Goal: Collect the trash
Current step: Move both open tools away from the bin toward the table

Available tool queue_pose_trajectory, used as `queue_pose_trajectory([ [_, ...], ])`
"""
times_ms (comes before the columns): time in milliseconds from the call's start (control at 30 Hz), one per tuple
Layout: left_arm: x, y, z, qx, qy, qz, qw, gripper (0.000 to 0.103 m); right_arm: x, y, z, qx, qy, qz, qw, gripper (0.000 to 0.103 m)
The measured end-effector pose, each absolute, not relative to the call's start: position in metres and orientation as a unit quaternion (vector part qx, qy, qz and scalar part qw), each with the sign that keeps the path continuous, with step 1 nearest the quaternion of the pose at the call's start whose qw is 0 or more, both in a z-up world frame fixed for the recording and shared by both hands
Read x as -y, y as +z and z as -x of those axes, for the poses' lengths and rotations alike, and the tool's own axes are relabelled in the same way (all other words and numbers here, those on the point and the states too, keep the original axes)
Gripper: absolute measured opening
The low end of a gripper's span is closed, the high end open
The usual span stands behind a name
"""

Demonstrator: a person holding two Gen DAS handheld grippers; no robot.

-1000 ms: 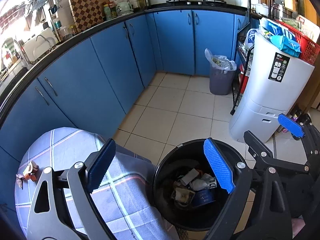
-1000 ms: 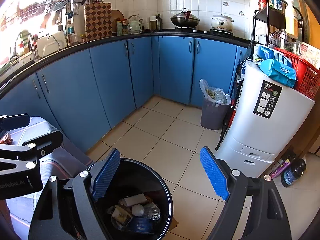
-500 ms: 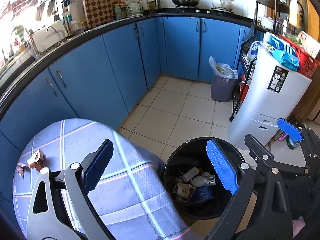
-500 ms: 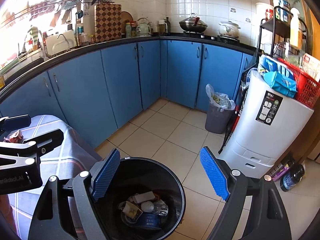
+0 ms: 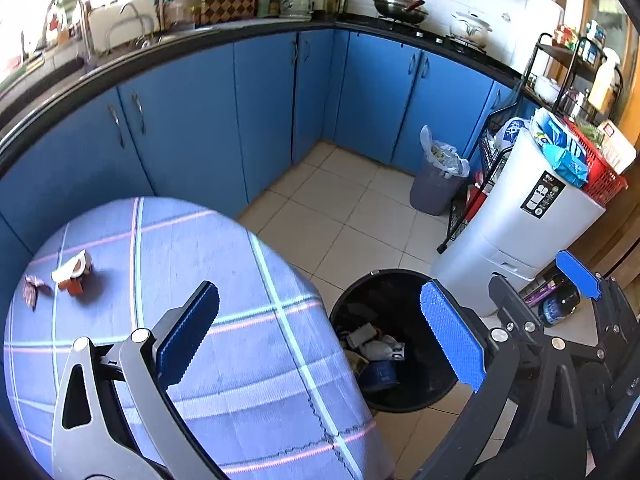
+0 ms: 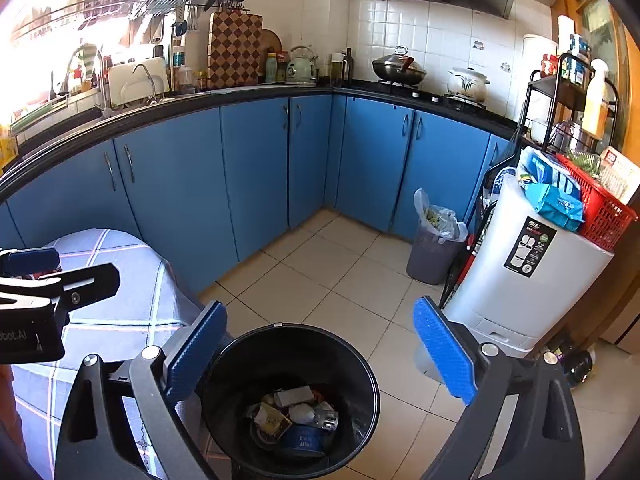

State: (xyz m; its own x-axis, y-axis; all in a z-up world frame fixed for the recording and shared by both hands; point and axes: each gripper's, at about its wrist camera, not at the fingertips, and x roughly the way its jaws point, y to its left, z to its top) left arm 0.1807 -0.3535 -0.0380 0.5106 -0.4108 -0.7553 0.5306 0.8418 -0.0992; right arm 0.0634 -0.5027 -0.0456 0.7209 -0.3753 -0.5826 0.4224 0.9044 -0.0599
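Black bin (image 6: 362, 364) near; pale blue tablecloth (image 5: 240, 272) with white-pink check, left; blue cabinets (image 6: 256, 172) far; red basket (image 6: 600, 208) on white-grey container (image 6: 532, 292), right.

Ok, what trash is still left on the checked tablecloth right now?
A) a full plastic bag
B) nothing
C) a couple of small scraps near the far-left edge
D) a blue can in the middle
C: in the left wrist view two small scraps lie on the tablecloth far left; nothing else sits on it.
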Motion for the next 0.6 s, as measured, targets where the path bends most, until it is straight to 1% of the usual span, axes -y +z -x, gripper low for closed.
queue_pose_trajectory([
  [367, 0.328, -0.029, -0.172, -0.413, -0.271, -0.062, 0.868, 0.099, 0.484, -0.031, -0.059, -0.305, -0.202, -0.035, 0.930, 0.092],
  [600, 0.302, -0.021, -0.171, -0.401, -0.261, -0.060, 0.876, 0.099, 0.449, -0.022, -0.069, -0.303, -0.178, -0.015, 0.936, 0.092],
])
